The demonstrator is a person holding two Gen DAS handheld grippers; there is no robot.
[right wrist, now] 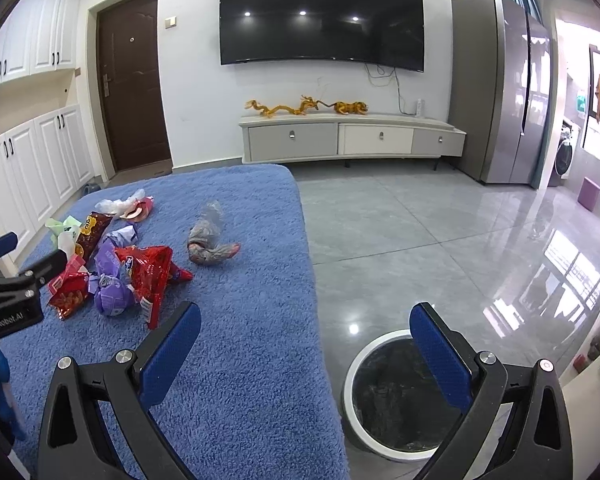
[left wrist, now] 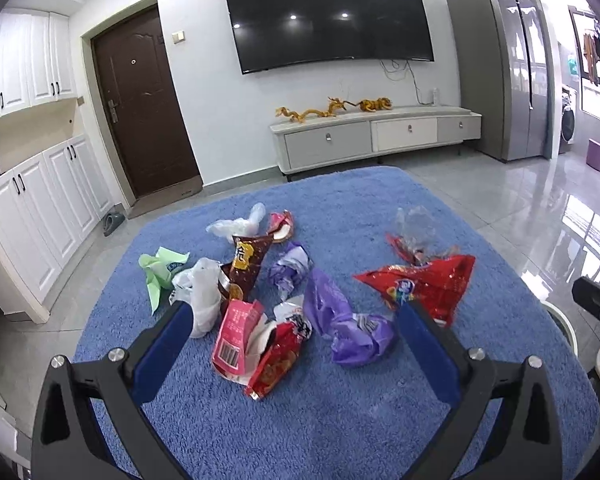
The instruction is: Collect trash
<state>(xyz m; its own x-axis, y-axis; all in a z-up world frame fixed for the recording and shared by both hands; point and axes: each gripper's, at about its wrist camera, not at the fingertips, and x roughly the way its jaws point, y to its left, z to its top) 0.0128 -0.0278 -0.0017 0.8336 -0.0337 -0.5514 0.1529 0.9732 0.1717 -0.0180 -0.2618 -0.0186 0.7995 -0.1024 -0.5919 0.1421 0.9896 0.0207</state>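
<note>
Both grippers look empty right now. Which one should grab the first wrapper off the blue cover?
Left. The open left gripper already straddles the pink packet in the wrapper pile. The right gripper, also open, hangs at the blue cover's edge above the bin, farther from the trash.

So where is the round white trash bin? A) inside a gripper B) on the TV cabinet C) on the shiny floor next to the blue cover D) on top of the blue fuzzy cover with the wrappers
C: in the right wrist view the trash bin stands on the grey floor beside the blue cover, below the open right gripper.
</note>
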